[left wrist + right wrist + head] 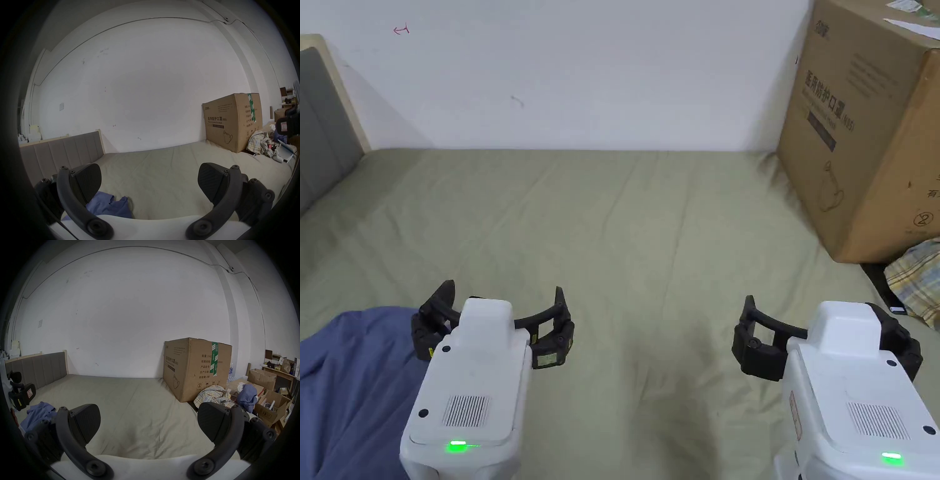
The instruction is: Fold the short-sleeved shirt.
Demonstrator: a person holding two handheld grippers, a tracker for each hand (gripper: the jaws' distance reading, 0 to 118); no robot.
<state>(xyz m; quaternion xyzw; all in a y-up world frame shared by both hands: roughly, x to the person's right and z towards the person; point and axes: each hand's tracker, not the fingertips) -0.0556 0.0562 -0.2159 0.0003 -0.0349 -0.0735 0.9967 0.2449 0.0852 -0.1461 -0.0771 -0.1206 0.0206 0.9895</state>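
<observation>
I hold both the left gripper (503,312) and right gripper (800,325) wide open, empty; next I must grasp the crumpled blue cotton shirt (350,375).

Partly hidden shirt and box

Your left gripper (501,315) covered part of the blue shirt (350,381); the frame cut off the cardboard box (862,137).

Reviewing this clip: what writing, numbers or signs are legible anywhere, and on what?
"医用防护口罩 (N95)": side of the cardboard box.
"有效期: 2年": the box's end face, right gripper view.
Circled "2": the box's lower corner.
Red scrawl on the wall: unreadable.
Stickers on the left gripper: too small.
</observation>
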